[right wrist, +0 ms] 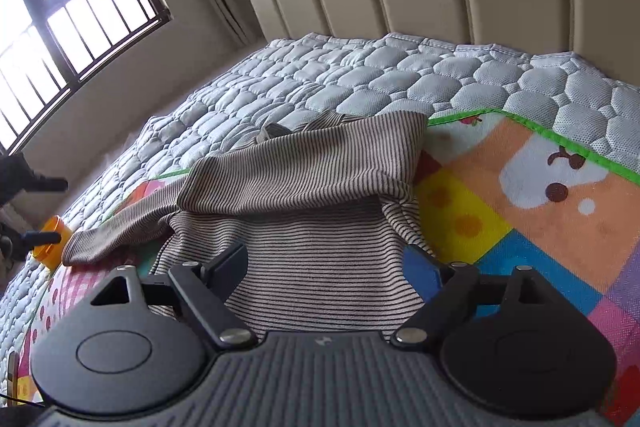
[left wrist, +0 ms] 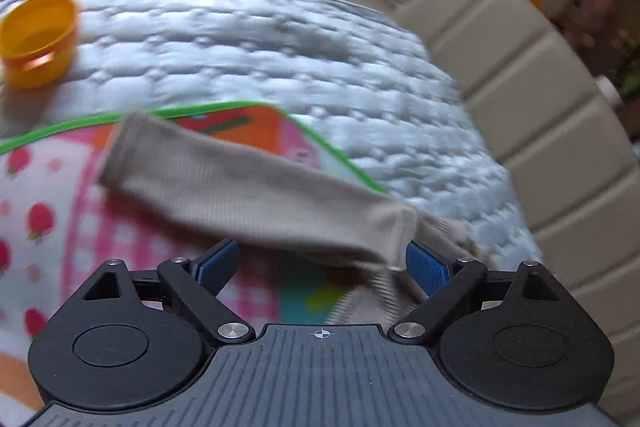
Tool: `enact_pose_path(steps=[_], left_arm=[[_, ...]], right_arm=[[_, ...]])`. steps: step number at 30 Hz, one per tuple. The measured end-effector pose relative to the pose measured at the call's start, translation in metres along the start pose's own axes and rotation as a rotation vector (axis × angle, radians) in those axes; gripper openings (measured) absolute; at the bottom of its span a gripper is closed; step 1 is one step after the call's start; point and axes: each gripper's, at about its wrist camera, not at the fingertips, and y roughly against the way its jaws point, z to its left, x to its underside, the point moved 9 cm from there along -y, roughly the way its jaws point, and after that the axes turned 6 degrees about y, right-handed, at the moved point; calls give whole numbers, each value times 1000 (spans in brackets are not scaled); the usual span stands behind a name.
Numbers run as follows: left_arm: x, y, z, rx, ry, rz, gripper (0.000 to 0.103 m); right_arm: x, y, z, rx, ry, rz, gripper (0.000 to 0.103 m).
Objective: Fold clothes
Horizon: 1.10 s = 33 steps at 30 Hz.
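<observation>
Striped knit top [right wrist: 304, 187], partly folded, lies on a patterned play mat [right wrist: 520, 187] spread over a quilted mattress cover [right wrist: 360, 67]; its upper half is doubled over the body, and one long sleeve [left wrist: 224, 183] trails flat across the mat toward the window side. Fabric appears thin, soft and light: it should drape and slip rather than hold a crease, so a hold at a hem corner, cuff or shoulder seam would likely control it best. Left gripper [left wrist: 322, 267] stands with jaws wide apart, nothing pressed between the blue pads [left wrist: 428, 269], the sleeve's shoulder end just ahead of them. Right gripper [right wrist: 324, 267] is likewise spread, hovering over the shirt's lower body with cloth between the fingers but not pinched. Container: one small yellow-orange cup [left wrist: 38, 41] sits on the quilt beyond the mat, tipped slightly in the blurred left view; it appears empty.
</observation>
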Motion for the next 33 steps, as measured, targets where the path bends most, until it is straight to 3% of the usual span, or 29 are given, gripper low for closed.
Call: enact_pose_path(steps=[2, 3, 5, 7, 10, 13, 15, 17, 20, 22, 24, 26, 27, 30, 33], left_arm=[[9, -2, 32, -126, 134, -36, 94], [17, -1, 37, -151, 163, -53, 94], [28, -5, 24, -149, 68, -90, 95], [35, -22, 5, -92, -28, -36, 94], [37, -44, 18, 37, 129, 66, 85], [29, -56, 39, 162, 298, 78, 75], [20, -63, 59, 205, 452, 73, 72], [13, -71, 78, 198, 554, 47, 64], [-1, -90, 91, 158, 607, 16, 63], [-16, -101, 89, 136, 584, -24, 61], [-32, -107, 77, 87, 453, -80, 58], [-43, -109, 58, -10, 250, -125, 18], [-47, -109, 47, -60, 150, -140, 14], [-55, -96, -2, -16, -19, -181, 12], [-55, -75, -66, 95, -118, -203, 11]], right_arm=[[8, -7, 10, 3, 52, 15, 85], [12, -10, 15, 17, 89, 22, 85], [21, -17, 24, 61, 181, 46, 85], [29, -20, 33, 76, 227, 70, 83], [29, -18, 42, 58, 237, 64, 83], [23, -17, 43, 63, 230, 45, 83], [21, -18, 41, 60, 209, 45, 83], [22, -20, 38, 55, 194, 50, 83], [22, -21, 35, 57, 190, 49, 83], [18, -18, 33, 62, 186, 29, 83], [9, -10, 29, 69, 172, -7, 83], [-3, -3, 22, 76, 143, -47, 83], [-9, 1, 17, 80, 124, -68, 83], [-25, 10, 0, 94, 63, -116, 83], [-33, 14, -16, 108, -1, -135, 83]])
